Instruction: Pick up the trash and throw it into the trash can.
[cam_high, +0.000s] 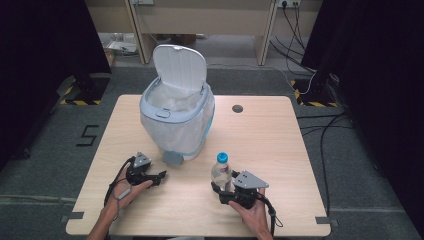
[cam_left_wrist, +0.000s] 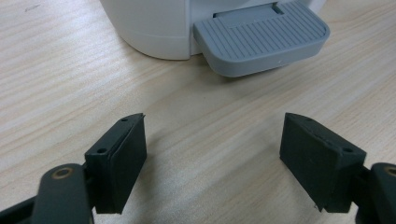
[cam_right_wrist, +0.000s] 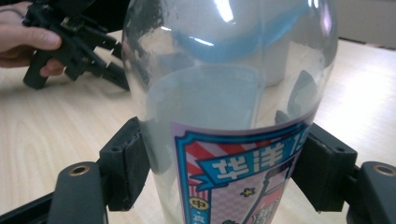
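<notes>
A clear plastic bottle (cam_high: 221, 171) with a blue cap and a colourful label stands upright near the table's front, right of centre. My right gripper (cam_high: 220, 193) is shut on its lower body; in the right gripper view both pads press the sides of the bottle (cam_right_wrist: 229, 93). A white pedal bin (cam_high: 177, 117) with a plastic liner and its lid raised stands at the table's middle. My left gripper (cam_high: 161, 175) is open just in front of the bin's grey pedal (cam_high: 173, 158). In the left gripper view the pedal (cam_left_wrist: 261, 39) lies ahead of the empty, spread left gripper (cam_left_wrist: 212, 158).
The wooden table (cam_high: 280, 145) has a round cable hole (cam_high: 237, 108) at the back right. In the right gripper view the other hand holding the left gripper (cam_right_wrist: 70, 46) is at the upper left. Cables run over the floor to the right.
</notes>
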